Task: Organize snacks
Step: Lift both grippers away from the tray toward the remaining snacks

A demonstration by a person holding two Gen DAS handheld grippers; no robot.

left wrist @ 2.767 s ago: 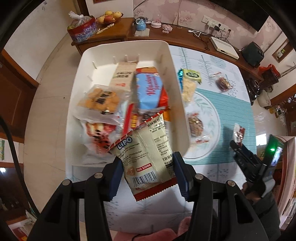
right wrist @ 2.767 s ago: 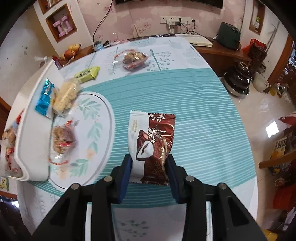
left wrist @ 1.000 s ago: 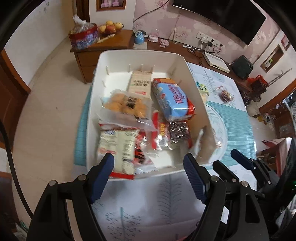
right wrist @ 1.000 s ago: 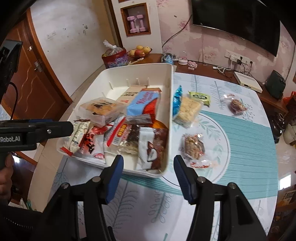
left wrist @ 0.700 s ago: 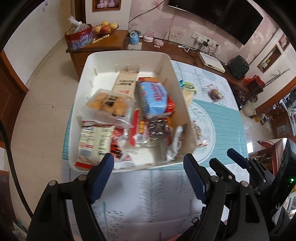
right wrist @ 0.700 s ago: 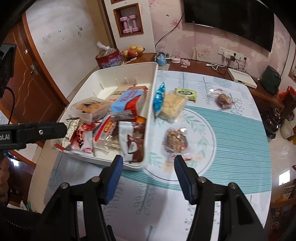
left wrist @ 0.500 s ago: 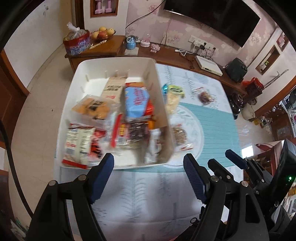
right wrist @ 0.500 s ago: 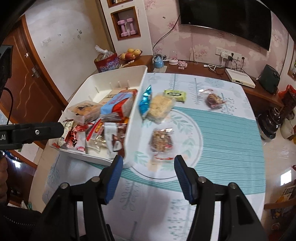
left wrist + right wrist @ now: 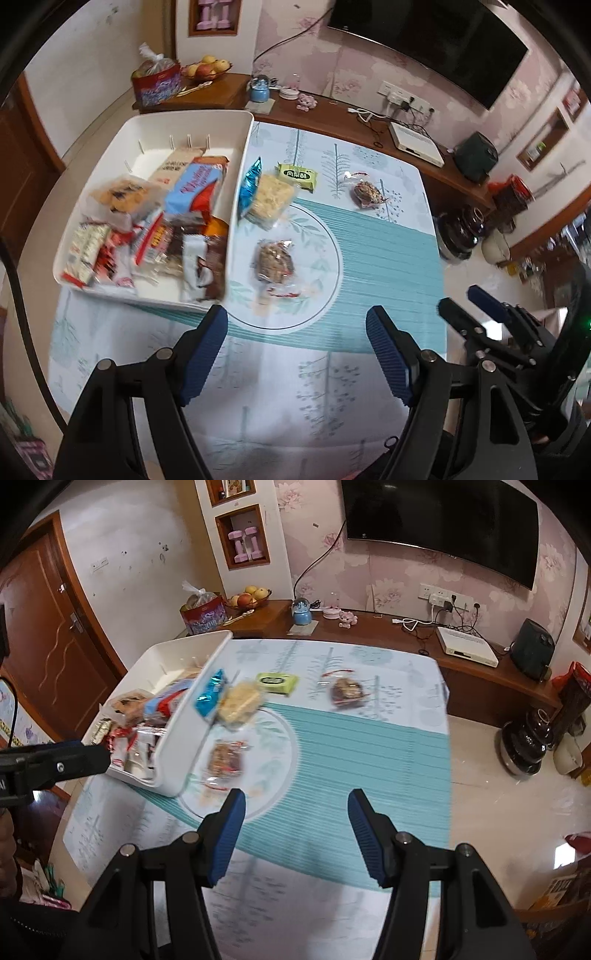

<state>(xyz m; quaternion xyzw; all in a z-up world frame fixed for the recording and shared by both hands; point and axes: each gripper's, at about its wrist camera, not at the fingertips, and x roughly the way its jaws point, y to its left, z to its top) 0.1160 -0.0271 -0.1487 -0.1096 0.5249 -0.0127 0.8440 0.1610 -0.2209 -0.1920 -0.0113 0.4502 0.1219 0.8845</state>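
A white bin (image 9: 243,155) (image 9: 184,746) full of several snack packets sits on the table's left side. Loose on the cloth beside it lie a blue packet (image 9: 249,184) (image 9: 210,692), a pale rice-crisp bar (image 9: 269,199) (image 9: 240,701), a green packet (image 9: 297,177) (image 9: 277,681), a clear-wrapped brown cake (image 9: 275,262) (image 9: 225,762) and another wrapped cake (image 9: 367,194) (image 9: 345,692). My left gripper (image 9: 297,325) hangs open and empty above the near cloth, just short of the brown cake. My right gripper (image 9: 297,805) is open and empty too, above the striped cloth to the right of that cake.
The table wears a teal striped cloth (image 9: 388,258) with a round leaf print. A wooden sideboard (image 9: 369,627) behind holds a fruit bowl (image 9: 249,598), a blue kettle and a white box. The right gripper's body (image 9: 498,332) shows at the left view's right edge.
Both grippers have swung to the right, away from over the bin toward the loose snacks on the cloth. The bin has slid leftward in both views. Both stayed open and empty.
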